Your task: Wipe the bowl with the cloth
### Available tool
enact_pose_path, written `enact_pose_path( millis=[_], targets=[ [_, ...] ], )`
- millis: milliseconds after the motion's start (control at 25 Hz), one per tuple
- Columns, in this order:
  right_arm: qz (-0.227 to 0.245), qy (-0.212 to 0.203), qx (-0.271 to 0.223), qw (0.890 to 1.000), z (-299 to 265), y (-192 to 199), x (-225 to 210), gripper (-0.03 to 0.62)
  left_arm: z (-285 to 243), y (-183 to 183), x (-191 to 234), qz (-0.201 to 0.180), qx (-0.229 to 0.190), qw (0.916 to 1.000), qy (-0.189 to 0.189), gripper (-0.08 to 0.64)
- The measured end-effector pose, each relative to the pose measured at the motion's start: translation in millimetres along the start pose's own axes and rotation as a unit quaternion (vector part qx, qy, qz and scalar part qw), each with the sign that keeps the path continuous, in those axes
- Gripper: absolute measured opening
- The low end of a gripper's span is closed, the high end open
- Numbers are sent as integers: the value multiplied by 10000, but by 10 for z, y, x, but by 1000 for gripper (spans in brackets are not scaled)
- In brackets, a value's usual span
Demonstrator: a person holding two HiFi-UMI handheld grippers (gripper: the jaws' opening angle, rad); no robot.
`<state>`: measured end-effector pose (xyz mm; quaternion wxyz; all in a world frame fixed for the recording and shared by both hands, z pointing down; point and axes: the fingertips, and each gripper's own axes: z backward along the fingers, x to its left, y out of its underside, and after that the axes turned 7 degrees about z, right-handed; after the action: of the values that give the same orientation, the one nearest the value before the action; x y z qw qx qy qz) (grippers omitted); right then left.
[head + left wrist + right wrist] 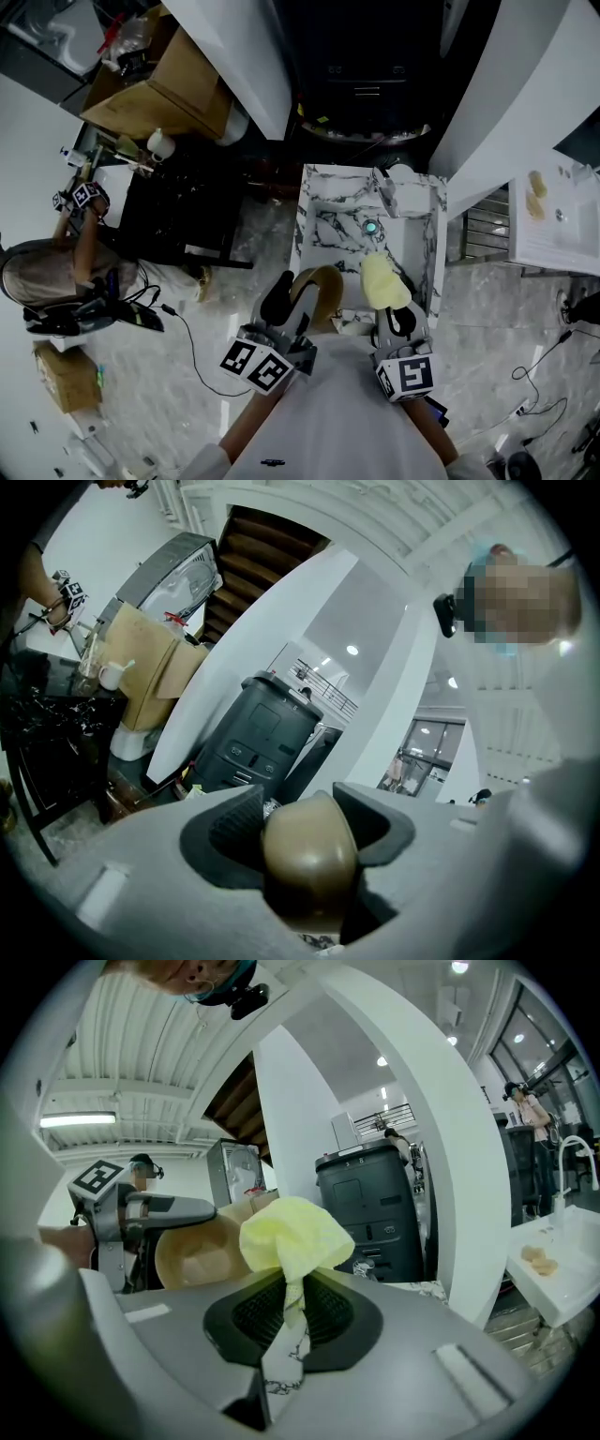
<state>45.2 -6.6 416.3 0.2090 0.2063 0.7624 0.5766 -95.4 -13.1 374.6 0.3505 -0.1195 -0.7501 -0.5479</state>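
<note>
Clamping the tan bowl [322, 284] by its rim, your left tongs [291, 304] hold it at the near edge of the marble tabletop [328, 225]. Your right tongs [398, 321] are pinched shut on the yellow cloth [382, 279], just right of the bowl.

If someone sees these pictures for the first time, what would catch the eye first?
The pale yellow cloth stands out, bunched above the shut jaws of the right gripper. Just to its left, the left gripper grips a brown bowl. Both are held at the near edge of a white marbled table.
</note>
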Motion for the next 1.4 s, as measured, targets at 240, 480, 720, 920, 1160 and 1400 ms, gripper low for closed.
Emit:
enact_pose_path(
  millis=[240, 480, 720, 920, 1160, 1400],
  targets=[
    [131, -154, -88, 9998, -111, -84, -1, 31, -180, -27, 52, 14, 94, 9999, 34, 235],
    [654, -623, -163, 9958, -241, -187, 130, 31, -312, -131, 60, -1, 70, 9998, 170, 235],
    [1693, -1225, 364, 9772, -425, -119, 330, 31, -426, -111, 146, -8, 196, 9995, 228, 235],
    [1684, -1109, 339, 9789, -588, -184, 370, 31, -564, -136, 106, -39, 337, 9987, 381, 235],
    [1780, -1090, 218, 9777, -743, -292, 323, 31, -676, -43, -42, -126, 621, 9959, 640, 235],
    [1797, -981, 345, 9782, -786, -268, 243, 31, -695, 15, -169, -372, 747, 9938, 731, 235]
  ],
)
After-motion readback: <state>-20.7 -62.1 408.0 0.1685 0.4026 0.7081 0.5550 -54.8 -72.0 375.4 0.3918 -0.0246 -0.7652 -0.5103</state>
